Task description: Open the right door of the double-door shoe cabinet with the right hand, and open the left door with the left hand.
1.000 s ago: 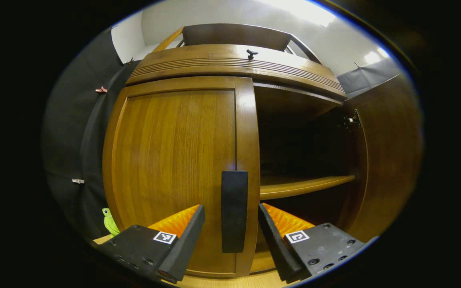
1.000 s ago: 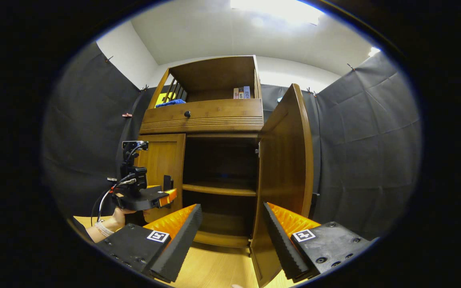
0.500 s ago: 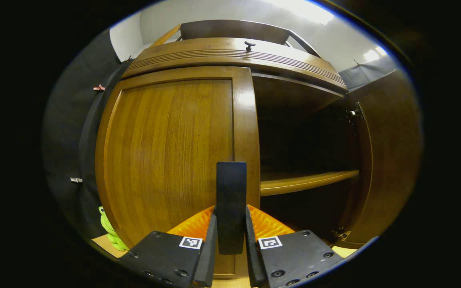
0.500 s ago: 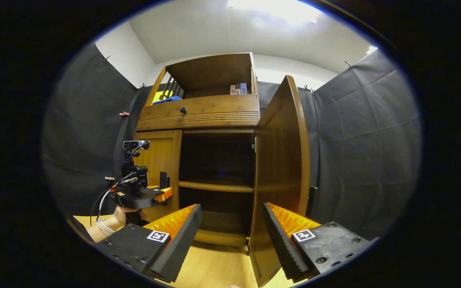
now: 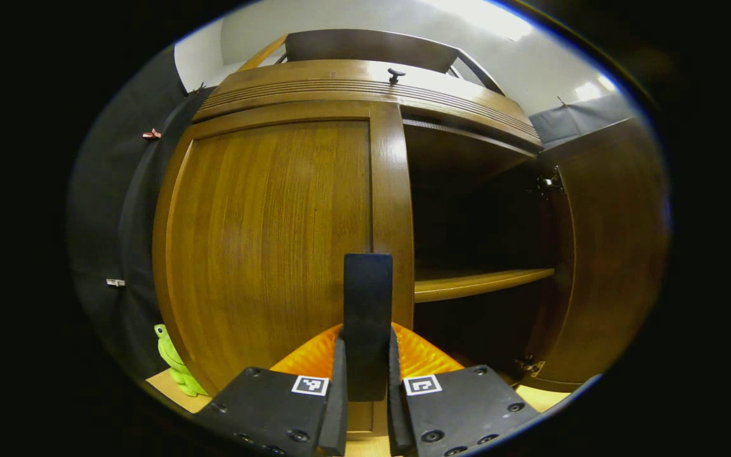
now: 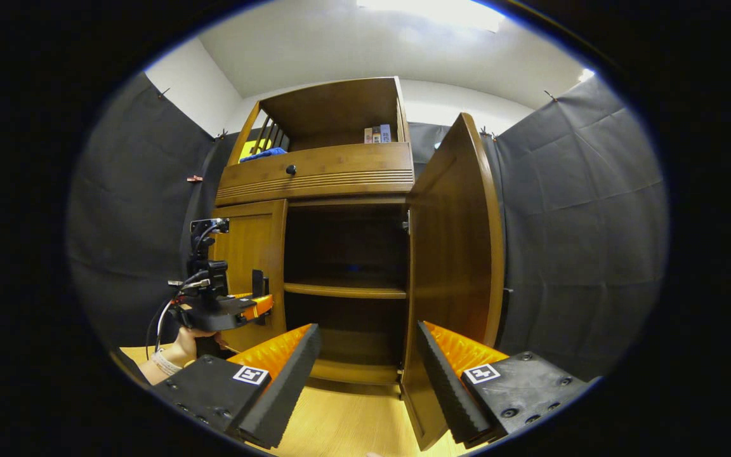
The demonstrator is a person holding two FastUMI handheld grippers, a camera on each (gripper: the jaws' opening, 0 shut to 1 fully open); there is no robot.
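With your left gripper clamped on the flat black handle of the closed brown wooden left door, pull toward you along its hinge arc, while the right gripper hangs open near the swung-out right door.

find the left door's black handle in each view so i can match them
Left gripper view: the left door handle stands bottom centre, clamped between the left tool's fingers.
Right gripper view: the left door handle sits left of centre, above the left tool.
Shared landmark: the inner shelf.
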